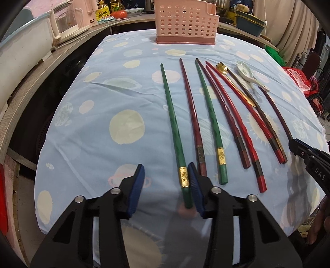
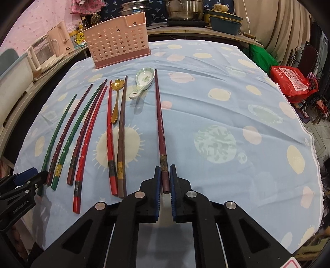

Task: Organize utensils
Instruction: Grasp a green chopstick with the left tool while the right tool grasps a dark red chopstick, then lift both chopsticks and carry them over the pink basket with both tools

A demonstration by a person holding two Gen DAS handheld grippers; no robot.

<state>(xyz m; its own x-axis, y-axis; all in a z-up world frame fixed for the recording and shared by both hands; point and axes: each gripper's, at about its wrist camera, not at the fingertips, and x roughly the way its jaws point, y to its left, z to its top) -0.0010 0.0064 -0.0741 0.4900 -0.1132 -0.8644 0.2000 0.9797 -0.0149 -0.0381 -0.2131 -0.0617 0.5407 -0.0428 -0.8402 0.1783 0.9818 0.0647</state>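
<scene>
Several chopsticks lie in a row on the blue tablecloth point(image 1: 88, 123), with a gold flower spoon point(image 1: 231, 82) and a white ceramic spoon point(image 2: 143, 81). A pink perforated utensil holder point(image 1: 183, 22) stands at the far edge. My left gripper point(image 1: 166, 181) is open, its right pad touching the thick end of the leftmost green chopstick point(image 1: 172, 123). My right gripper point(image 2: 165, 181) is shut on the thick end of a dark maroon chopstick point(image 2: 159, 123), which lies apart to the right of the row.
A counter curves behind the table with a white appliance point(image 1: 66, 22), bottles, steel pots point(image 2: 183, 8) and a teal basin point(image 2: 224, 24). A red bag point(image 2: 290, 80) sits off the table's right edge. The cloth's right half point(image 2: 247, 123) holds no utensils.
</scene>
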